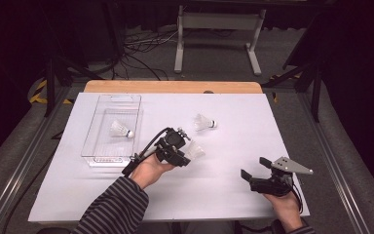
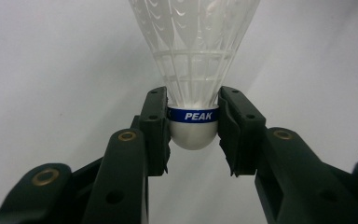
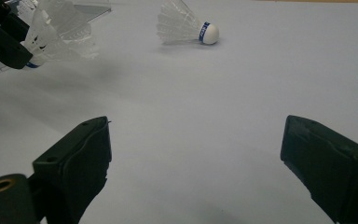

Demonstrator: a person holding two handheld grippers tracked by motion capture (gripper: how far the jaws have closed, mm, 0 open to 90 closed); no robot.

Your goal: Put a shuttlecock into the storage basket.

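Shuttlecock (image 2: 193, 70) with white mesh skirt, rounded white cork, blue PEAK band, pinched at the cork by left gripper (image 2: 193, 126), right gripper (image 3: 196, 163) jaws wide apart, holding nothing

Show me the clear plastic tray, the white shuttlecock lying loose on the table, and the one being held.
clear plastic tray (image 1: 93, 127): high view, its left wall.
loose white shuttlecock (image 1: 204, 122): high view, feather skirt.
held white shuttlecock (image 2: 192, 135): left gripper view, rounded cork base.
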